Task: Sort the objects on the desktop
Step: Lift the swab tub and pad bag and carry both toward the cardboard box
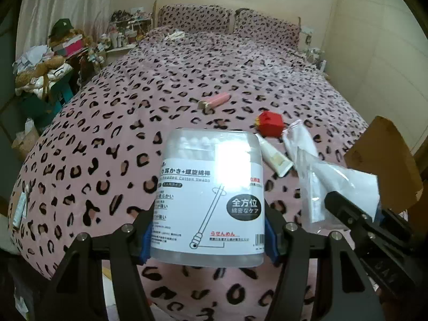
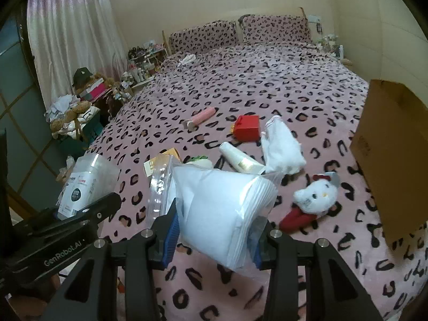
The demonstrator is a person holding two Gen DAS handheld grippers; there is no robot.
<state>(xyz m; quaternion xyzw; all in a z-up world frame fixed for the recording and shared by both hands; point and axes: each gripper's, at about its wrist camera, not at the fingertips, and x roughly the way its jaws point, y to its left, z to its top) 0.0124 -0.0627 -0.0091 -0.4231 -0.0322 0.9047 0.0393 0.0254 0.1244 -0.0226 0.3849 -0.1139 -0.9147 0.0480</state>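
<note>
My left gripper [image 1: 207,240] is shut on a clear cotton swab box [image 1: 210,195] and holds it above the leopard-print bed; the box also shows in the right wrist view [image 2: 85,182]. My right gripper [image 2: 214,243] is shut on a clear zip bag of white pads [image 2: 222,211], lifted off the bed; the bag shows in the left wrist view [image 1: 339,184]. On the bed lie a white tube [image 2: 240,160], a red box [image 2: 247,127], a pink stick [image 2: 200,116], a white cloth bag [image 2: 281,147] and a white plush cat [image 2: 313,200].
An open cardboard box [image 2: 393,155] stands on the bed at the right. A small yellow card box [image 2: 163,159] and a green-topped item [image 2: 199,160] lie behind the bag. A cluttered side table [image 2: 80,107] and shelf stand left of the bed.
</note>
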